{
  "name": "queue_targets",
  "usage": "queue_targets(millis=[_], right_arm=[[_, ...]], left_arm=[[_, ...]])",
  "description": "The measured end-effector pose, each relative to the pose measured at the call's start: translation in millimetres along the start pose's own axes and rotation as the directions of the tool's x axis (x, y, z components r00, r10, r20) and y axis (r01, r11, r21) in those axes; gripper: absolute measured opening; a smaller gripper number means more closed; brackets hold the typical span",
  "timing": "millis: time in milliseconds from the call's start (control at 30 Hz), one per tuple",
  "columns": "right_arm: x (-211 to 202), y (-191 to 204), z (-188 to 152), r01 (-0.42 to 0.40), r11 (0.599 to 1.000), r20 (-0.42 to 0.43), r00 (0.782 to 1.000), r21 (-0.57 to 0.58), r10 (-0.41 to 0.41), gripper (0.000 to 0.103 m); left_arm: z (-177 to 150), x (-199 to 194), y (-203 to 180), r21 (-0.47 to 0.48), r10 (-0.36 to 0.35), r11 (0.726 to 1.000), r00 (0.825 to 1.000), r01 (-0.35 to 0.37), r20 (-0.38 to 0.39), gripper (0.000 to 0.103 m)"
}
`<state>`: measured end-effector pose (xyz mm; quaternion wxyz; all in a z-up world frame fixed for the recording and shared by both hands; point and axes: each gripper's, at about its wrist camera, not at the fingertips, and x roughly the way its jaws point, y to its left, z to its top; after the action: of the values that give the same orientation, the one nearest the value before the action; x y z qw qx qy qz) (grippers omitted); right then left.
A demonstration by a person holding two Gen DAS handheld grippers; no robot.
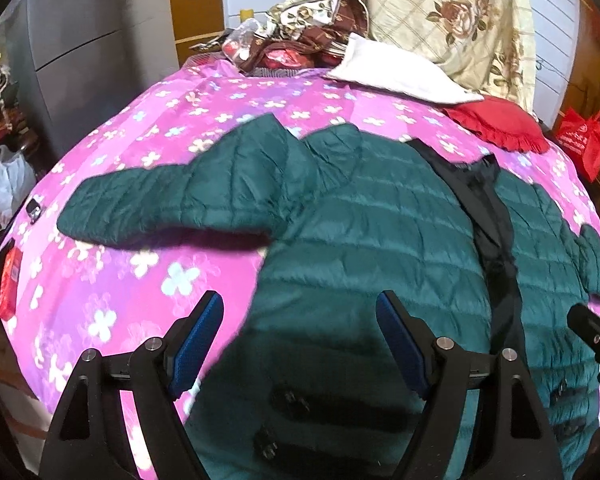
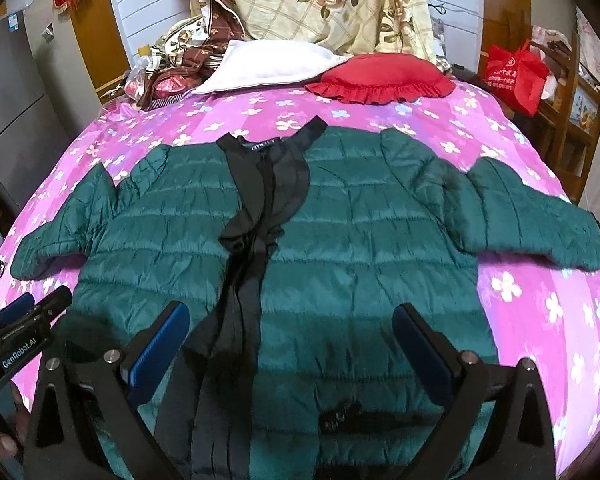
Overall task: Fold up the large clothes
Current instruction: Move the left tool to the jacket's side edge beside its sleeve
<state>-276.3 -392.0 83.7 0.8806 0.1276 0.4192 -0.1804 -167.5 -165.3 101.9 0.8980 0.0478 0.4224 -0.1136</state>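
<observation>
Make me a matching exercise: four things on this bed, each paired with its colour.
Things:
1. jacket
2. frilled cushion
3. bedspread
4. jacket's front band

Colours:
A. red
B. black
C. dark green
D. pink with flowers

Pairs: 1-C, 2-A, 3-D, 4-B

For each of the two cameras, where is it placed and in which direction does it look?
Left wrist: on the left hand-held gripper, open, above the green jacket hem, facing the headboard end; right hand-held gripper at its right edge.
Right wrist: on the right gripper, open, centred on the jacket.
Shared: jacket, pink bedspread, red pillow.
</observation>
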Motion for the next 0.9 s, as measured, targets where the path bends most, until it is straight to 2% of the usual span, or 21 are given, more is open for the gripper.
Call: queue_targets(millis=[367, 633, 900], right_arm=[[25.0, 9.2, 29.2, -0.007, 1.000, 0.002, 1.000, -0.004, 0.007, 0.103], [51.2, 5.7, 42.3, -0.028, 0.998, -0.014, 0.999, 0.049, 0.029, 0.103], [70.6, 9.6, 49.2, -0.003, 1.000, -0.019, 1.000, 0.024, 0.004, 0.103]], left_arm=[[47.6, 14.2, 36.8, -0.056, 0.065, 0.997, 0.997, -0.062, 0.045, 0.058], [64.7, 34.4, 55.9, -0.065, 0.109, 0.992, 0.993, -0.106, 0.046, 0.057], [73.8, 52.5, 78.2, -0.094, 0.142, 0.986, 0.989, -0.138, 0.033, 0.057]])
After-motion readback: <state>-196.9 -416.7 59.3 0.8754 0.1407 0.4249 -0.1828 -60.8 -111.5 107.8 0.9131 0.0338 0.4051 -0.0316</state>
